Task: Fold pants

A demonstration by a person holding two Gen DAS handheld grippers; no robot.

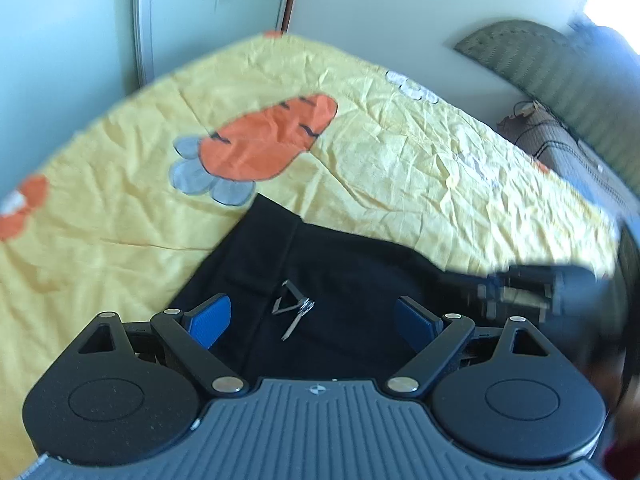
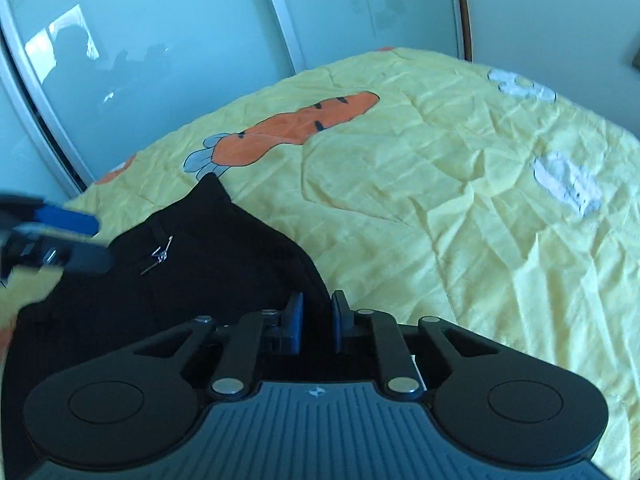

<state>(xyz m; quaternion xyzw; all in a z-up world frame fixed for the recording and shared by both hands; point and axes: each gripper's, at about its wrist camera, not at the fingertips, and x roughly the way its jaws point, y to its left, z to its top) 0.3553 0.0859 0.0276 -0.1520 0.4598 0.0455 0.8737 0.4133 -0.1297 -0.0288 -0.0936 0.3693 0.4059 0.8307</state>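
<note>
1. Left wrist view: the left gripper [image 1: 312,318] is wide open; its two blue pads [image 1: 212,320] stand far apart and hold nothing.
2. In the same view the black pants [image 1: 340,272] lie on the bed, directly in front of this gripper and under the gap between its pads. A small metal clasp [image 1: 296,310] on the pants sits in the middle of that gap, touching neither pad.
3. The pants rest on a yellow bedsheet [image 1: 400,140]. A printed orange carrot [image 1: 268,140] on the sheet is just beyond the far corner of the pants.
4. At the right edge of the pants the right gripper [image 1: 528,288] appears, blurred; from this view I cannot tell how its jaws stand.
5. Right wrist view: the right gripper [image 2: 317,328] is almost closed, with only a narrow gap between its pads. The dark cloth of the pants [image 2: 200,264] reaches up to the pads, but I cannot tell if they pinch it.
6. In this view the pants lie to the left of and in front of the right gripper, on the yellow bedsheet [image 2: 460,200]. The metal clasp [image 2: 160,258] is on the left part of the pants.
7. The left gripper [image 2: 60,236] is at the left side of the pants, blurred, near the clasp.
8. The orange carrot [image 2: 296,128] lies beyond the far tip of the pants.
</note>
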